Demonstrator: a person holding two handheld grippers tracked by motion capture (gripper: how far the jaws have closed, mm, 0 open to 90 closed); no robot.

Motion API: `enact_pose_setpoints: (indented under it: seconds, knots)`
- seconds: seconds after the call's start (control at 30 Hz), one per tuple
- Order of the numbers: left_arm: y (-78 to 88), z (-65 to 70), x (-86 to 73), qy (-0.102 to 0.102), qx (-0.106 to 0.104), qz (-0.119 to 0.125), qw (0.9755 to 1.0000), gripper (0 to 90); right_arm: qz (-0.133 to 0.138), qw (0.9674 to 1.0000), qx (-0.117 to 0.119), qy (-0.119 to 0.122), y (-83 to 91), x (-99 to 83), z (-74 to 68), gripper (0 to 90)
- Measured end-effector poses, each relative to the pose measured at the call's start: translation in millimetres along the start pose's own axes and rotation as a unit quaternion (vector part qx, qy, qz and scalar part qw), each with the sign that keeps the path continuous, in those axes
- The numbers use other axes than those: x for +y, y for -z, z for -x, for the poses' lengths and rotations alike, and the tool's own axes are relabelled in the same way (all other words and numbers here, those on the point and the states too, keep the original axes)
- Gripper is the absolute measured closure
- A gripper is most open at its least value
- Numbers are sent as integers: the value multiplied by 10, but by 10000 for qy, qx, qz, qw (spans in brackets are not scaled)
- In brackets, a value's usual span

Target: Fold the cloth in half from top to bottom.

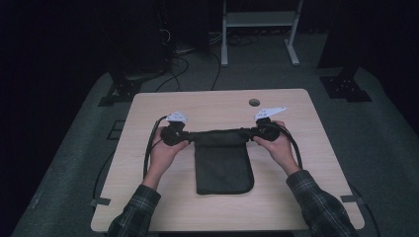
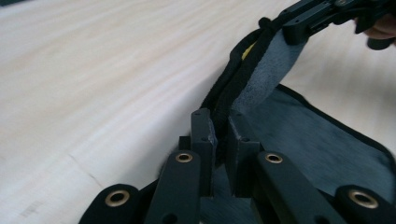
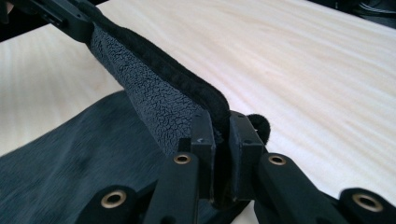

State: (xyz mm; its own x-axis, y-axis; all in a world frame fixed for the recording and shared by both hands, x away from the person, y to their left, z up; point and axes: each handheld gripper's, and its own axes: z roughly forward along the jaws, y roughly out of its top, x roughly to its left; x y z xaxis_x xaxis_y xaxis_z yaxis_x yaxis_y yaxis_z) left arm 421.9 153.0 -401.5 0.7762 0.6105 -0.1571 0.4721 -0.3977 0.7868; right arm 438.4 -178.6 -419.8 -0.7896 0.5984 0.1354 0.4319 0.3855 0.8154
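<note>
At the middle of the table point(image 1: 148, 207) lies a dark fabric pouch point(image 1: 221, 168), its lower part flat on the light wood and its top edge lifted and stretched level between the two grippers. The left gripper point(image 1: 190, 136) clamps the pouch's left top corner, its jaws closed tight on the folded rim; in the left gripper view the fabric point(image 2: 261, 79) runs from between those jaws up to the other gripper, with a bit of yellow showing inside the fold. The right gripper point(image 1: 243, 132) pinches the pouch's right top corner the same way, jaws shut on the black trim and the crackled grey lining point(image 3: 154, 93). Each gripper sits in a hand: the left hand point(image 1: 165, 150) just left of the pouch, the right hand point(image 1: 276, 148) just right of it. Beyond the pouch, near the table's far edge, is a small round hole point(image 1: 254, 102).
</note>
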Motion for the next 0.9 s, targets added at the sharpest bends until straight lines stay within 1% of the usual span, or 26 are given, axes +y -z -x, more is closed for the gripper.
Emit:
enact_pose_setpoints:
  seconds: [0.03,0.07,0.1,0.13,0.2,0.23,0.27,0.3,0.33,0.37,0.4,0.43,0.47,0.5,0.53,0.57,0.6,0.63,0.67,0.77,0.8,0.83,0.9]
  knots:
    - [24,58,-62,-8,-43,22,10000,833,2,10000,23,17,14,-27,-27,813]
    - [24,58,-62,-8,-43,22,10000,833,2,10000,23,17,14,-27,-27,813]
    - [41,111,-126,-16,-88,35,10000,833,4,10000,82,-5,42,-80,-70,813]
    - [41,111,-126,-16,-88,35,10000,833,4,10000,82,-5,42,-80,-70,813]
    - [51,155,-183,-3,-134,31,9999,833,-12,9999,121,-3,65,-126,-110,813]
    - [81,193,-219,-7,-155,40,9999,833,-10,9999,154,8,93,-163,-153,812]
    - [81,193,-219,-7,-155,40,9999,833,-10,9999,154,8,93,-163,-153,812]
    - [106,232,-265,17,-207,50,9998,833,-20,9998,177,39,120,-198,-209,812]
    - [106,232,-265,17,-207,50,9998,833,-20,9998,177,39,120,-198,-209,812]
    - [120,273,-318,-8,-231,21,9997,833,-40,9998,191,88,151,-233,-268,812]
    - [120,273,-318,-8,-231,21,9997,833,-40,9998,191,88,151,-233,-268,812]
    - [142,312,-374,16,-317,31,9995,833,-65,9997,211,138,184,-273,-328,811]
    - [142,312,-374,16,-317,31,9995,833,-65,9997,211,138,184,-273,-328,811]
    - [167,361,-422,8,-351,8,9994,833,-55,9996,234,152,218,-315,-387,811]
    - [167,361,-422,8,-351,8,9994,832,-55,9996,234,152,218,-315,-387,811]
    - [184,409,-469,13,-416,-32,9991,832,-66,9995,247,195,251,-353,-448,810]
    - [184,409,-469,13,-416,-32,9991,831,-66,9995,247,195,251,-353,-448,810]
    - [188,434,-494,-4,-420,-70,9991,831,-119,9993,275,225,272,-396,-498,810]
    - [189,453,-521,-15,-432,-102,9990,830,-137,9992,293,234,275,-421,-519,809]
    - [175,492,-607,-13,-476,-243,9986,830,-218,9989,311,262,270,-471,-561,809]
    - [165,502,-633,-5,-489,-289,9984,830,-271,9987,333,275,261,-494,-577,806]
    - [153,520,-675,0,-526,-361,9980,829,-403,9980,377,305,241,-544,-606,805]
    - [148,532,-692,-6,-537,-392,9978,829,-437,9978,405,280,239,-567,-618,803]
